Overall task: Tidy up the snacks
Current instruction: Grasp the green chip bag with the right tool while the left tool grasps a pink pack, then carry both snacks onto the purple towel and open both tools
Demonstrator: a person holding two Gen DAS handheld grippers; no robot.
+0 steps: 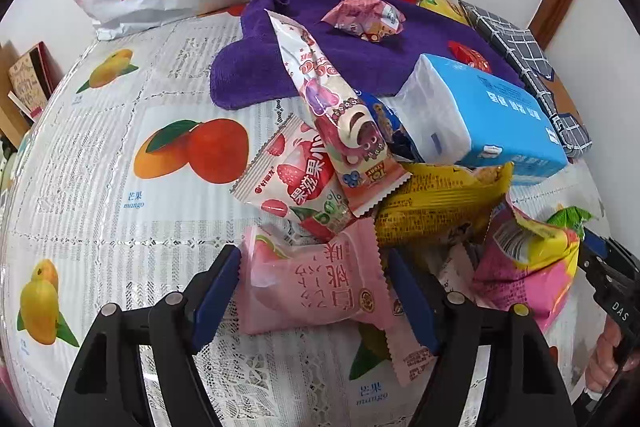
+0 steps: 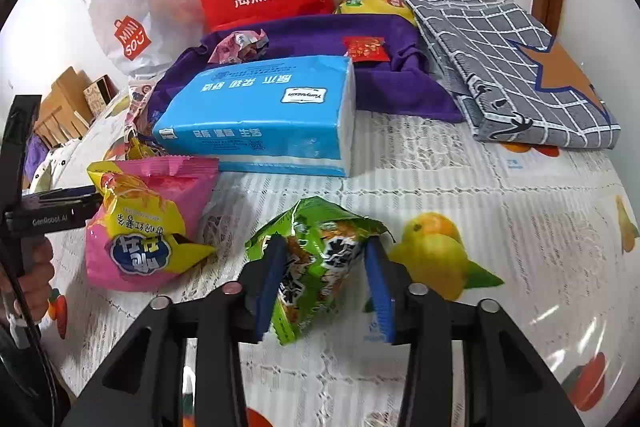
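The right gripper (image 2: 326,281) clamps the green packet (image 2: 320,267); the left gripper (image 1: 314,297), open, straddles the pink packet (image 1: 316,287) — close squarely mid-packet.

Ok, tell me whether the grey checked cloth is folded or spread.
Folded. The checked cloth lies as a compact stack with layered edges showing at its near end, resting partly on the purple towel.

We are seeing bright, even light, soft shadows lying under the packets, glare glinting off the plastic-covered tabletop (image 2: 520,187), and fisheye bending darkening every corner.
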